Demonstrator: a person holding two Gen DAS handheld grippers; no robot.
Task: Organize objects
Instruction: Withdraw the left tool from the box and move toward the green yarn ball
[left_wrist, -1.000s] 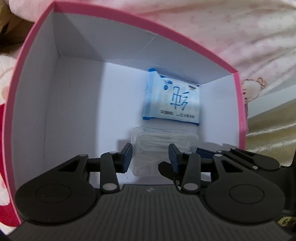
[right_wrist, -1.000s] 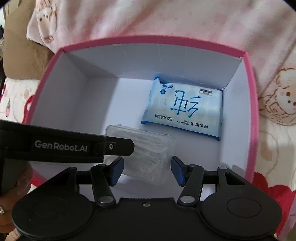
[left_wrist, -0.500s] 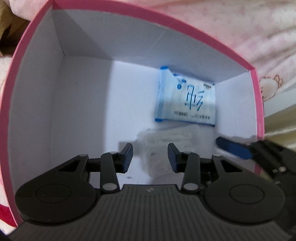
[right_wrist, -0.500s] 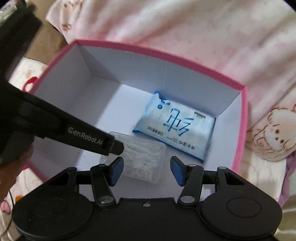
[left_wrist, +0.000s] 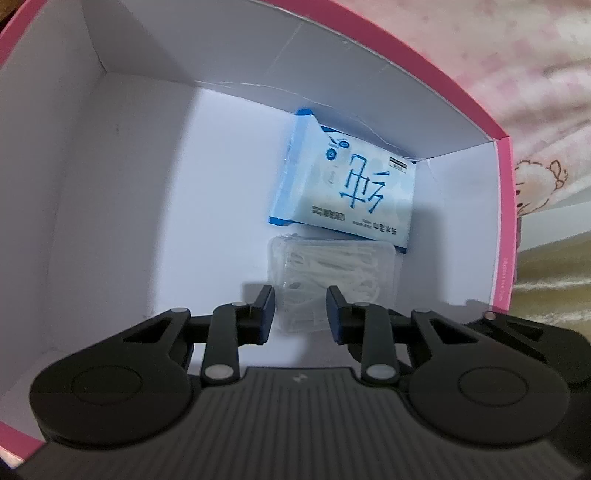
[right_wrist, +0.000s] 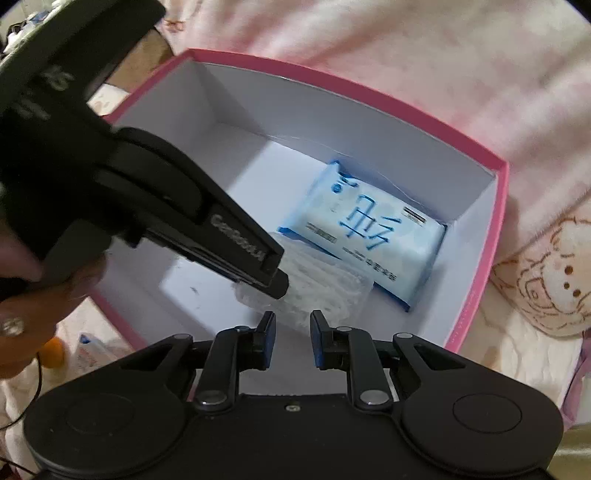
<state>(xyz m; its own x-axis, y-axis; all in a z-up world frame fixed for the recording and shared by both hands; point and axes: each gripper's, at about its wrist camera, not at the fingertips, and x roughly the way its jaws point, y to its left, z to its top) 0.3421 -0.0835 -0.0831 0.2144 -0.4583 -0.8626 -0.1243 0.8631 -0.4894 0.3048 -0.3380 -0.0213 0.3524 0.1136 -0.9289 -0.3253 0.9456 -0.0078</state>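
Observation:
A pink box (left_wrist: 504, 206) with a white inside holds a blue wipes pack (left_wrist: 347, 192) by its far right corner and a clear plastic case of white floss picks (left_wrist: 332, 269) just in front of it. My left gripper (left_wrist: 300, 314) is open and empty, low inside the box, its tips at the case's near edge. In the right wrist view the box (right_wrist: 495, 229), the pack (right_wrist: 365, 229) and the case (right_wrist: 325, 291) show again. My right gripper (right_wrist: 292, 339) is open and empty above the box's near wall. The left gripper's body (right_wrist: 147, 206) crosses that view.
The box sits on pink bedding with cartoon prints (right_wrist: 546, 280). A small packet and an orange object (right_wrist: 85, 354) lie outside the box at the lower left of the right wrist view. A hand (right_wrist: 40, 295) holds the left gripper.
My right gripper has pulled back and up out of the box and its jaws have narrowed. The floss case now lies on the box floor by the wipes pack. The left gripper moved deeper in.

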